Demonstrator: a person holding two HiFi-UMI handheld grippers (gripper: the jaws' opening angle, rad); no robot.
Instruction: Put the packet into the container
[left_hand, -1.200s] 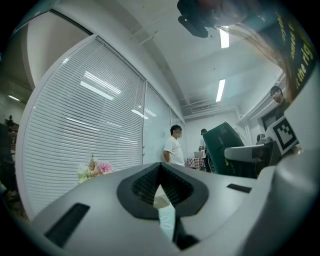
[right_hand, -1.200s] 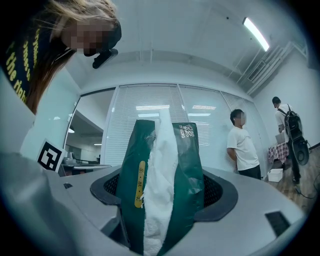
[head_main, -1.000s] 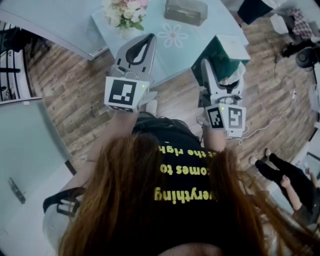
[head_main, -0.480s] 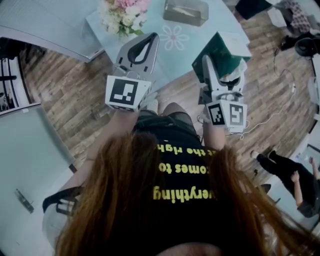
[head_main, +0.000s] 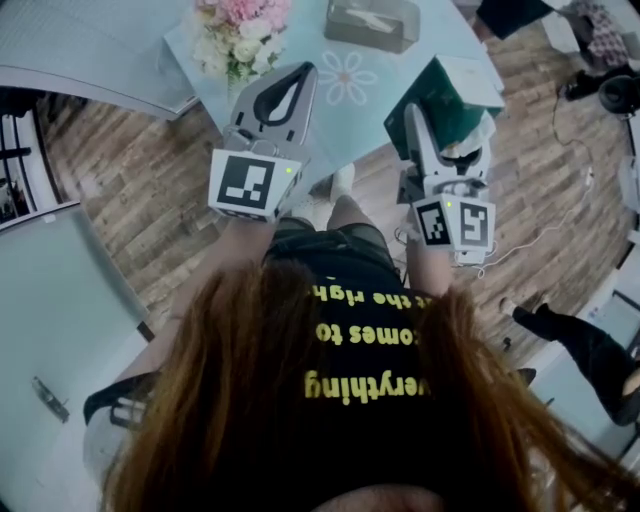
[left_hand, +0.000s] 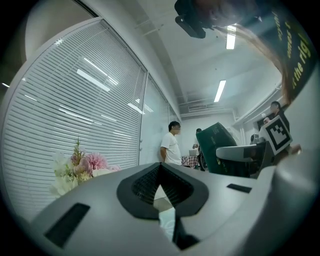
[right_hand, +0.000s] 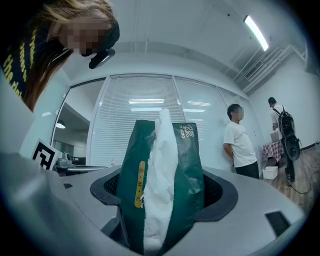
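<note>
In the head view my right gripper (head_main: 438, 128) is shut on a dark green tissue packet (head_main: 452, 92), held over the near right edge of the pale blue table (head_main: 432, 40). The right gripper view shows the packet (right_hand: 186, 165) upright between the jaws of the right gripper (right_hand: 162, 192), with white tissue bulging from its slit. A grey open box, the container (head_main: 372, 22), sits at the table's far side. My left gripper (head_main: 303, 70) hangs over the table's near edge, shut on nothing. In the left gripper view the left gripper's (left_hand: 160, 167) tips touch.
A vase of pink and white flowers (head_main: 240, 30) stands on the table's left corner, flowers (left_hand: 75, 170) close to my left gripper. People stand beyond (left_hand: 171, 145) and at the lower right (head_main: 580, 350). Wooden floor (head_main: 140, 190) lies around, a glass panel (head_main: 60, 300) at left.
The head view has shifted a little, so the table and flowers sit slightly further left. Both grippers hold the same pose, the right still on the packet. The person at lower right has moved away.
</note>
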